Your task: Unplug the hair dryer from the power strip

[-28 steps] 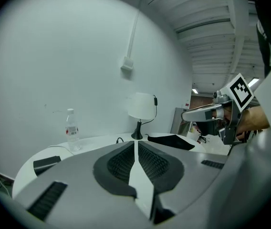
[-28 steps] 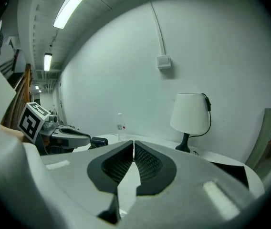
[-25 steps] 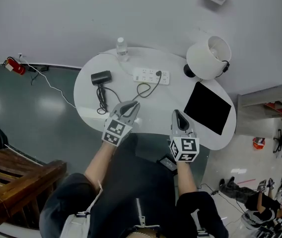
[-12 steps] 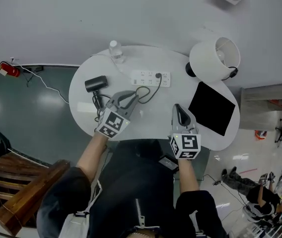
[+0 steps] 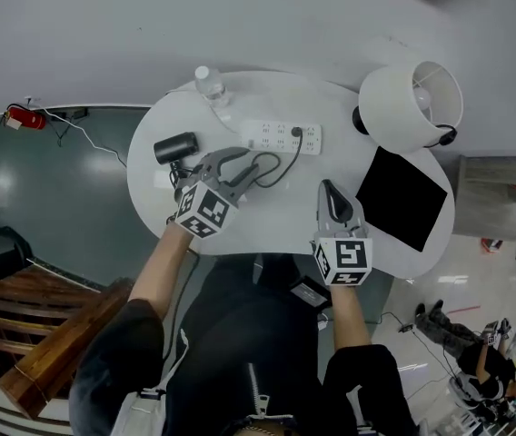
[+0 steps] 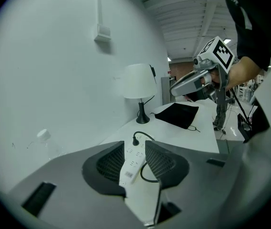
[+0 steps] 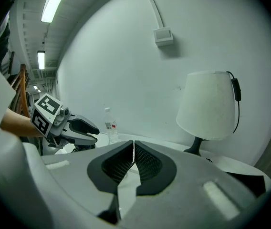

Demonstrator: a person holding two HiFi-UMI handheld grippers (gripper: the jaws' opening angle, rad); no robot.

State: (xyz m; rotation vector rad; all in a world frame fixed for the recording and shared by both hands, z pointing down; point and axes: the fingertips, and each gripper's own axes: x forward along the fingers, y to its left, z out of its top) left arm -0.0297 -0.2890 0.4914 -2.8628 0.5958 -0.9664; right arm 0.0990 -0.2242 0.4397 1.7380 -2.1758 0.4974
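the left claw (image 5: 247, 160) has come forward over the desk (image 5: 267, 221) toward the power strip (image 5: 281, 137) near the far edge. its jaws have just been parting, with nothing between them, so the reach for the plug (image 5: 296, 133) seems begun. the right claw (image 5: 328, 189) is closed and empty. one hair dryer (image 5: 176, 147) lies by the left edge; one strip, one plug, one lamp (image 5: 412, 105), one bottle (image 5: 207, 82).

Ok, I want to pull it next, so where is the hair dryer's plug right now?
In the head view the black plug sits in the white power strip, near its right end, between the water bottle and the lamp.
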